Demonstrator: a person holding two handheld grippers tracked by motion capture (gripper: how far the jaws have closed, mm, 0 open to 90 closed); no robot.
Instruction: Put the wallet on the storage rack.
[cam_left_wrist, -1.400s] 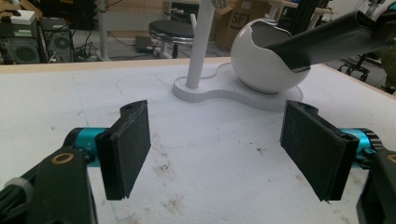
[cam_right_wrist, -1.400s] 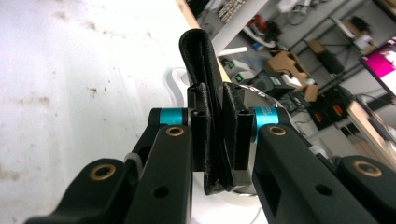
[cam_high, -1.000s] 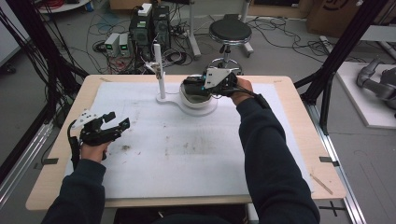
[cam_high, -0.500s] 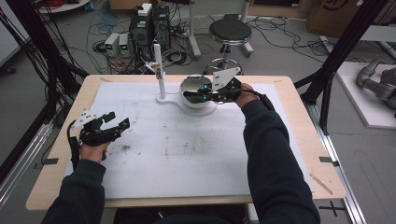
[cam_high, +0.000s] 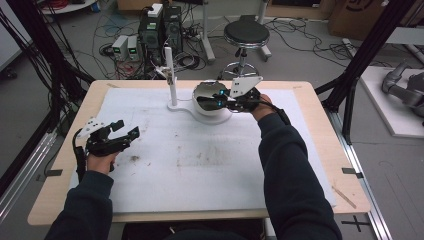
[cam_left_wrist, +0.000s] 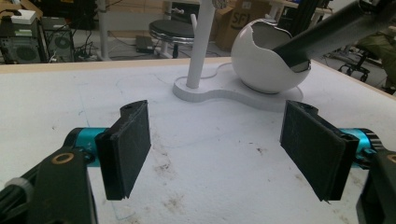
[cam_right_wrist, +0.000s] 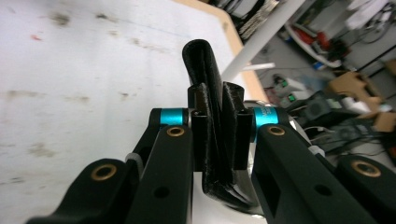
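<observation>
The right gripper (cam_right_wrist: 217, 140) is clamped tight on a flat black strap-like handle (cam_right_wrist: 205, 70) that rises between its pads; what the handle belongs to cannot be told. In the high view this gripper (cam_high: 220, 99) sits at the rim of the white bowl-shaped holder (cam_high: 207, 92) near the far edge of the table (cam_high: 60, 150). The holder shares a white base with a slim white post (cam_high: 171, 75) just to its left. The left gripper (cam_left_wrist: 217, 149) hovers low over the stained white mat (cam_high: 200, 165), its 2 jaws spread wide with nothing between them, well apart from the holder (cam_left_wrist: 261, 60). A cardboard box (cam_left_wrist: 240, 18) behind bears the letters "SF".
</observation>
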